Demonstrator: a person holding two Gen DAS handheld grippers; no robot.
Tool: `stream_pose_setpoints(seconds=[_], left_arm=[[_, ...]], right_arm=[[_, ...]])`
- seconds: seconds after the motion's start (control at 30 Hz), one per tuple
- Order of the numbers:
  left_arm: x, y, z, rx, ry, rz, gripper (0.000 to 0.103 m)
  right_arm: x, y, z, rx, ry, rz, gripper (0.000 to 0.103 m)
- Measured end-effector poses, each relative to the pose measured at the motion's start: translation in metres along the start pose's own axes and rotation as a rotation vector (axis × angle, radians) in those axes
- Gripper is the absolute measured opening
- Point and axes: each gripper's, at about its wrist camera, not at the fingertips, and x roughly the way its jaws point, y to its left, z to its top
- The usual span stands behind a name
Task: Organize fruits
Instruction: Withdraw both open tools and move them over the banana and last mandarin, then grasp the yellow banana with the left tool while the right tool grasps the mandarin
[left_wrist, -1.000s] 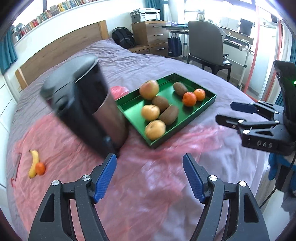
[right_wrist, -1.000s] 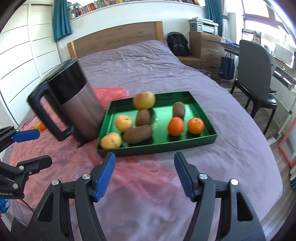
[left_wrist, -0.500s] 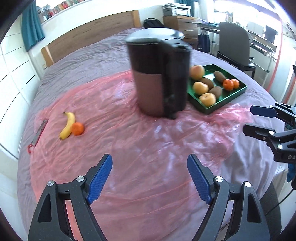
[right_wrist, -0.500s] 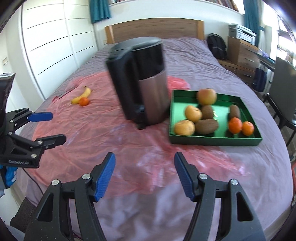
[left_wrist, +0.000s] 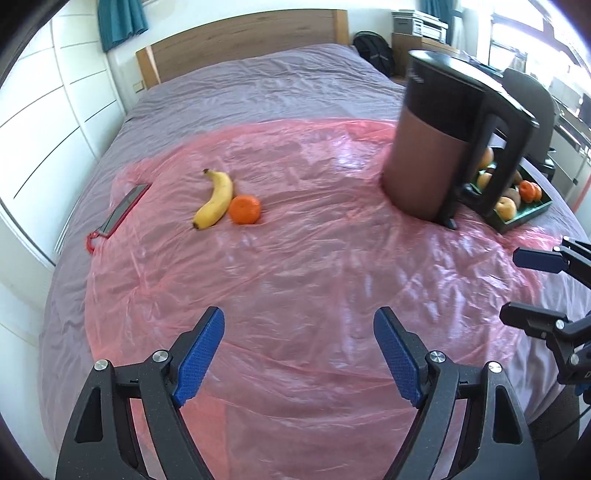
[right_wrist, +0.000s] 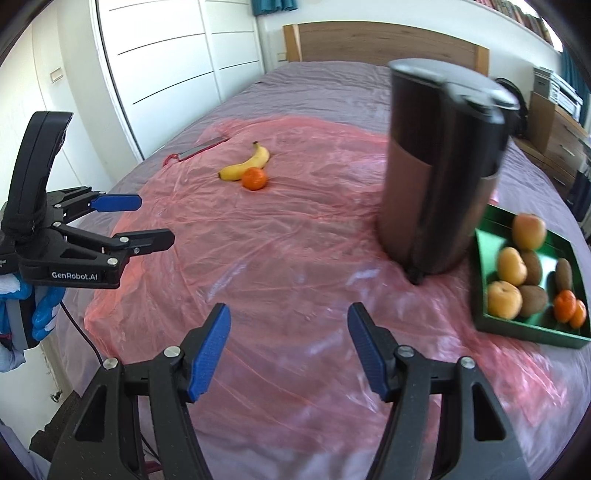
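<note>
A yellow banana (left_wrist: 216, 198) and an orange (left_wrist: 244, 209) lie touching each other on the pink plastic sheet (left_wrist: 295, 277), also in the right wrist view: banana (right_wrist: 247, 163), orange (right_wrist: 254, 178). A green tray (right_wrist: 532, 332) holds apples, kiwis and oranges at the right; in the left wrist view the tray (left_wrist: 528, 218) is partly hidden behind the kettle. My left gripper (left_wrist: 299, 354) is open and empty, well short of the banana. My right gripper (right_wrist: 288, 350) is open and empty over the sheet.
A tall black and copper kettle (left_wrist: 439, 147) stands between the loose fruit and the tray, also in the right wrist view (right_wrist: 439, 173). A phone with a red strap (left_wrist: 123, 210) lies left of the banana. White wardrobe doors (right_wrist: 166, 66) run along the left.
Both views have swung left: the tray moved from the centre to the right edge, and the banana and orange came toward the middle. Both grippers stayed open.
</note>
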Motion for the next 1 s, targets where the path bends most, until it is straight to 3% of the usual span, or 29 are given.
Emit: stream_pose_setpoints(seconds=[0.37,0.67,1.0], left_arm=[[0.051,0.068,0.02,-0.084,0.027,0.006,0.079],[0.105,0.125,0.079,-0.171,0.033,-0.009,0.079],[0.184,0.147,0.127,-0.168,0.103,-0.07,0.078]], right_arm=[[0.073,0.02,0.044,-0.046,0.047,0.068,0.103],[0.13,0.036,0.098,-0.102,0.03,0.107,0.103],[0.211,0.041,0.152,-0.046,0.02,0.145,0.103]])
